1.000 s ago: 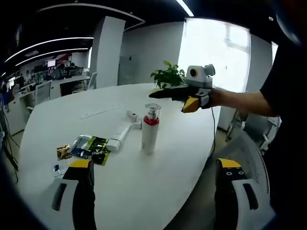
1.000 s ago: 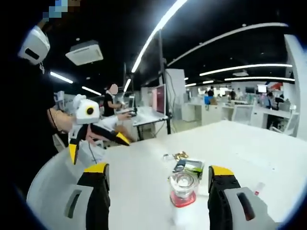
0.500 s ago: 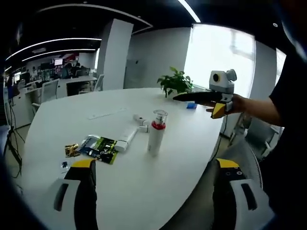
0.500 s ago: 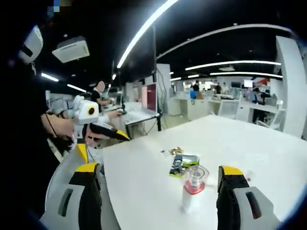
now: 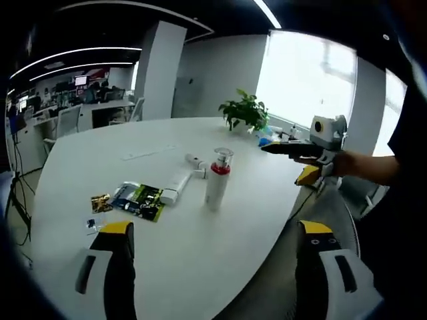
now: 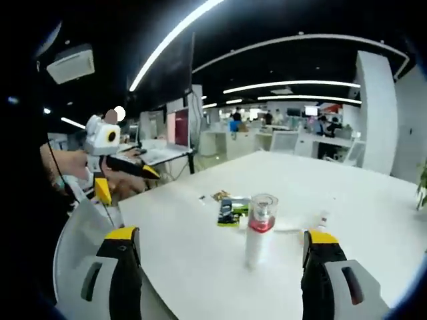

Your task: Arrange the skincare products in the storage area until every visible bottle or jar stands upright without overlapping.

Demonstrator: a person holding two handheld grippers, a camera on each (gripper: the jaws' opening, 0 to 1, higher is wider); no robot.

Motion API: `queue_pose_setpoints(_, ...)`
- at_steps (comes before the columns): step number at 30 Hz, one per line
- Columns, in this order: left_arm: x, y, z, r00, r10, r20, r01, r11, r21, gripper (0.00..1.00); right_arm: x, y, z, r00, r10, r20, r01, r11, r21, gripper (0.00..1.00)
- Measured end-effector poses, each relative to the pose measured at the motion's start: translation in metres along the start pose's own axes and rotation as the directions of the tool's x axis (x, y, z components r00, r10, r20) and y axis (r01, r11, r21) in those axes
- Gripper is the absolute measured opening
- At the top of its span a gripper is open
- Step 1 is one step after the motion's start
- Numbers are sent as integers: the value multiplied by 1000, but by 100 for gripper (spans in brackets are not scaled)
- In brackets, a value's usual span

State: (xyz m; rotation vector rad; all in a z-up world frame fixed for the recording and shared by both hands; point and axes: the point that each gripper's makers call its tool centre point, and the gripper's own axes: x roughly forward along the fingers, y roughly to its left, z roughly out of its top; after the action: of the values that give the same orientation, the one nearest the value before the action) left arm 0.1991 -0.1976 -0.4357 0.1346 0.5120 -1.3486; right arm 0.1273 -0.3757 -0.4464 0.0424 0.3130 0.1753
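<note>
A white pump bottle with a red band and clear cap stands upright mid-table, also seen in the right gripper view. A white tube and a small white bottle lie flat just left of it. My left gripper is open at the near table edge, well short of the bottle. My right gripper is open too, with the bottle standing beyond the gap between its jaws. Each gripper shows in the other's view: the right gripper and the left gripper, both off the table's edge.
Green-and-black sachets and small packets lie on the white table. A potted plant stands at the far edge, and a flat strip lies behind the tube. A grey mesh chair sits beside the table.
The right gripper has drawn back from above the bottle toward the table's edge. Both cameras have pulled away, so the bottle looks smaller. The bottle itself has stayed put.
</note>
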Motion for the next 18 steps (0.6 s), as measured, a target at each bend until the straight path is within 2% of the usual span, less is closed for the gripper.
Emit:
queue_pose_setpoints(3,0,0,2,1000,-1,-4,1,1000,-1,95,-2,-10,-23,996,-79,-34,78,997,-23,99)
queue_pose_setpoints(6,0,0,5,1000,1,-5,-1,1000,-2,96,-6,-15,-34,990,-133,-48,130,990,-51,99)
queue_pose_setpoints(7,0,-1,5,1000,0,-5,0,1000,-1,97,-7,-18,-37,986,-148,-77,141,986,-89,99)
queue_pose_setpoints(9,0,-2,5,1000,1,-7,-1,1000,-3,97,-4,-19,-19,987,-163,-7,162,984,-76,99)
queue_pose_setpoints(10,0,-1,4,1000,1,-8,-1,1000,-3,97,-4,-18,-16,988,-156,12,156,985,-77,99)
queue_pose_setpoints(12,-1,-2,4,1000,3,-12,-3,1000,0,99,-5,-21,-27,984,-169,-47,164,982,-94,99)
queue_pose_setpoints(13,-1,-2,4,1000,5,-11,-5,1000,1,99,-7,-21,-31,981,-180,-76,169,977,-130,99)
queue_pose_setpoints(16,1,-5,6,1000,-1,-15,1,1000,3,99,-9,-12,-30,987,-142,-82,121,968,-220,99)
queue_pose_setpoints(18,3,-3,7,1000,2,-20,-2,1000,12,99,-11,-12,-37,987,-136,-91,113,968,-223,99)
